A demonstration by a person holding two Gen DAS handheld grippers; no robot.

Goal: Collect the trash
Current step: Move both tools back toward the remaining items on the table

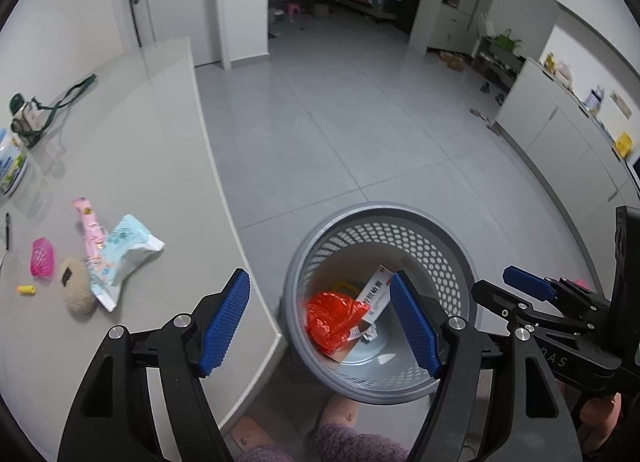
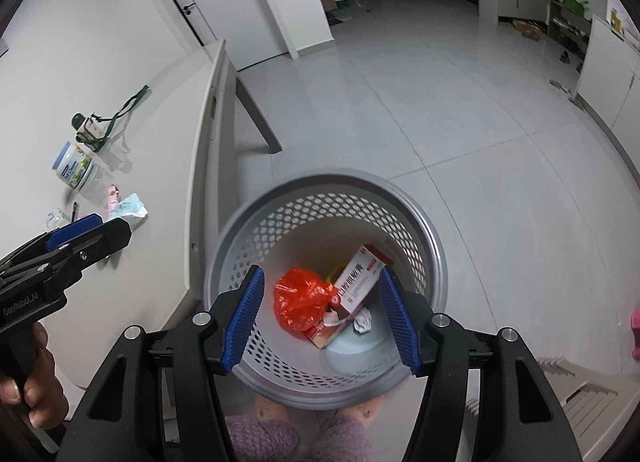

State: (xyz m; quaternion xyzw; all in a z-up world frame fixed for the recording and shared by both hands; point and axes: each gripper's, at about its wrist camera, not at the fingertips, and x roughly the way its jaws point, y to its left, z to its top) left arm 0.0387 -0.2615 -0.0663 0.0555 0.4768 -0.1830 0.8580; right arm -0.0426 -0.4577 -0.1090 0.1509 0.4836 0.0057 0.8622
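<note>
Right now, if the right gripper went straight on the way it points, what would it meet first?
Probably the white and red box inside the grey bin. The open right gripper aims into the bin's mouth, though depth is unclear.

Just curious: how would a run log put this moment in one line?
left tongs: open, empty | right tongs: open, empty | bin: holds trash | table: wrappers remain

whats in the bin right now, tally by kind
red plastic bag: 1
cardboard boxes: 2
toothbrush: 1
crumpled wrapper: 1
yellow item, mostly hidden: 1
total in the grey basket: 6
</note>
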